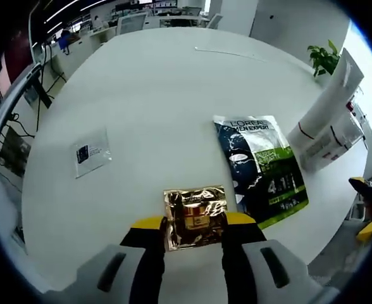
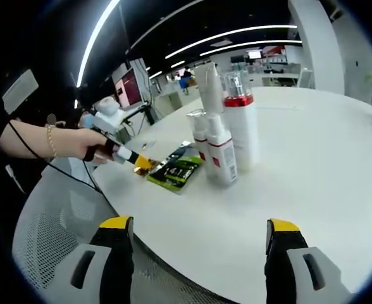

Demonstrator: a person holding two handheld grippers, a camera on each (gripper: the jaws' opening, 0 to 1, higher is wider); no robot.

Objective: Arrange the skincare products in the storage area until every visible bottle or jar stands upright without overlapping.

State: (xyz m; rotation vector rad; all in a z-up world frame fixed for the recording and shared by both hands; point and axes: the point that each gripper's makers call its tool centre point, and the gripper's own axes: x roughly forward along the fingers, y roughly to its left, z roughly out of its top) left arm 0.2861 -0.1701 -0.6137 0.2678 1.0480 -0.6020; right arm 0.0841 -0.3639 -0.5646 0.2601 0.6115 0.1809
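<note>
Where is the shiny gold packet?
In the left gripper view, the gold packet lies on the white table between the left gripper's jaw tips, just left of the L'Oreal sachet.

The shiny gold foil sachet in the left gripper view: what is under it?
The shiny gold foil sachet lies flat on the white round table, between the left gripper jaws. Anything beneath the sachet is covered.

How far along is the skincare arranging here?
Done: the white bottles stand upright in a tight cluster. In hand: the left gripper is closing around the gold sachet. Left: the L'Oreal pouch and small white sachet lie flat; the right gripper is open.
</note>
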